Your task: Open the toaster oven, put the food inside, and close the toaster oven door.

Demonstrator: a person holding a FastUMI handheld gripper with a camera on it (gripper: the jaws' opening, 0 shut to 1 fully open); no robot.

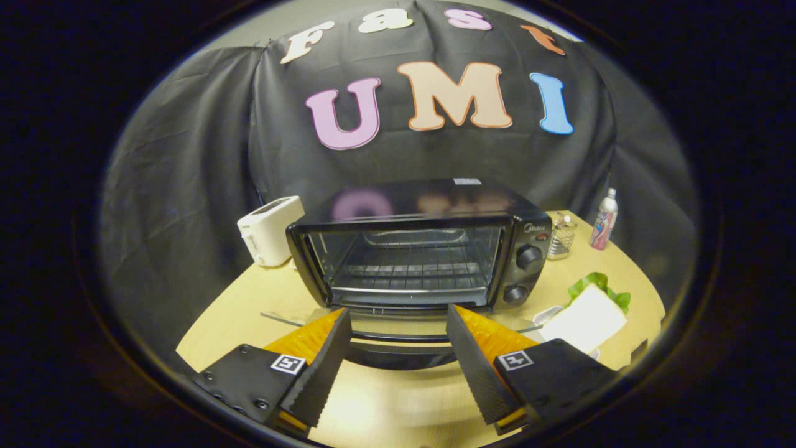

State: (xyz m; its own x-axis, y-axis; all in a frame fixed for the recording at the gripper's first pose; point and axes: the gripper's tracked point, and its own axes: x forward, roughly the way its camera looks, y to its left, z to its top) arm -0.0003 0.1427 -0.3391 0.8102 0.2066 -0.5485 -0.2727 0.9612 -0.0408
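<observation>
Wooden table (261, 298): toaster oven (416, 249) door down (glass), tool (398, 336) fingers apart above handle (398, 354).

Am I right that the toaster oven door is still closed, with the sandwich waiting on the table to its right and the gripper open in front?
Not quite: the gripper view shows the toaster oven door already folded down open, rack exposed. The rest holds: the sandwich sits on the table to its right, and the gripper is open in front, fingers apart over the door handle.

Staged demo booth, not a kitchen: black cloth wall (186, 186) behind a round table (385, 398) with toaster oven (416, 249) at 12 o'clock.
</observation>
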